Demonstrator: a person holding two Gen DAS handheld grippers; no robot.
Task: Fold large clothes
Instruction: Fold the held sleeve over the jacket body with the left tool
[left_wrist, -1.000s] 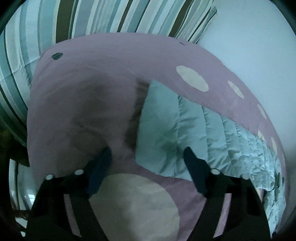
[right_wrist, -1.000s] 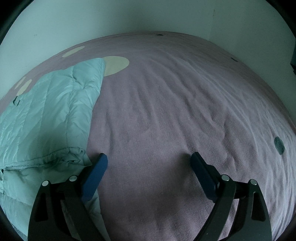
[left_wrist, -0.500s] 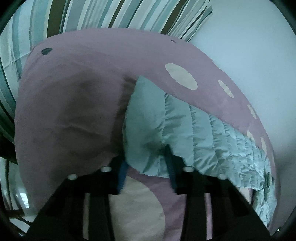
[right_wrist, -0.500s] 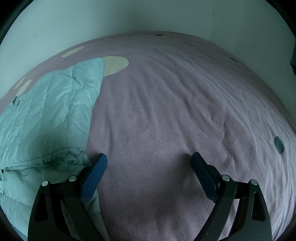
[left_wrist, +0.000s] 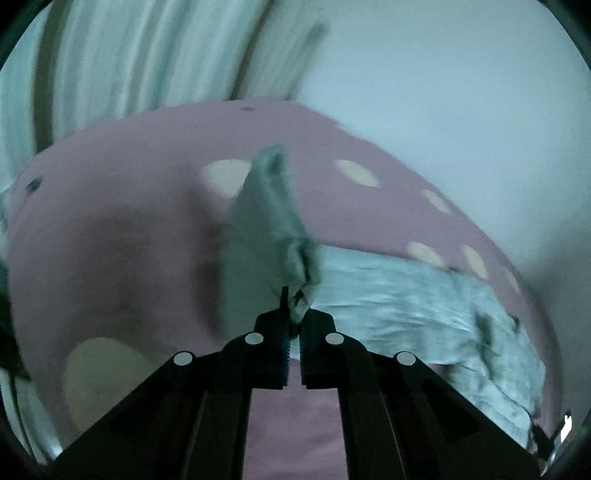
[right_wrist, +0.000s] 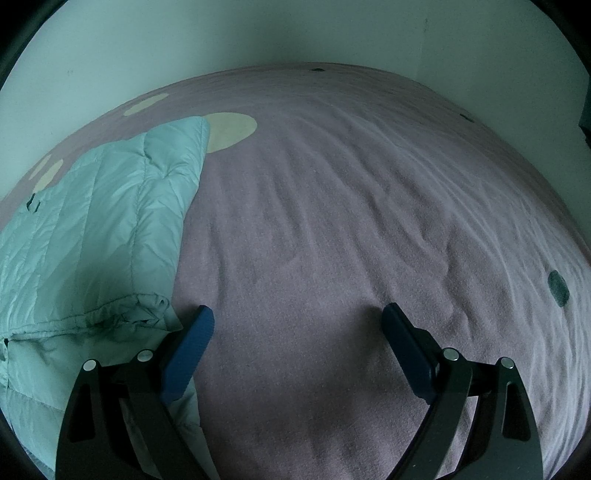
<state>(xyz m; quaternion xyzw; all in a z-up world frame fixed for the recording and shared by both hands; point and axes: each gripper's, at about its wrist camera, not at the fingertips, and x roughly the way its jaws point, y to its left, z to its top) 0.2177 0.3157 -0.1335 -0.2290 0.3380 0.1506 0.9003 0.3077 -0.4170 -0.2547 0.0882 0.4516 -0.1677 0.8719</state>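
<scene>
Pinching just a thin corner of the pale green quilted puffer jacket (left_wrist: 266, 236), the left gripper (left_wrist: 293, 325) has just clamped shut and holds it above the mauve spotted bedspread (left_wrist: 122, 240). That slick fabric could easily slip out. The right gripper (right_wrist: 295, 332) hangs wide open, empty, beside the jacket's edge.

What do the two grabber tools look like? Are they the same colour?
Both are made the same way. The right tool has two black arms with cut-out slots, round silver rivets and long flat dark-blue pads. The left tool has the same black arms and silver rivets, with ridged teeth along its inner edges. No hands, sleeves or cables show.
</scene>
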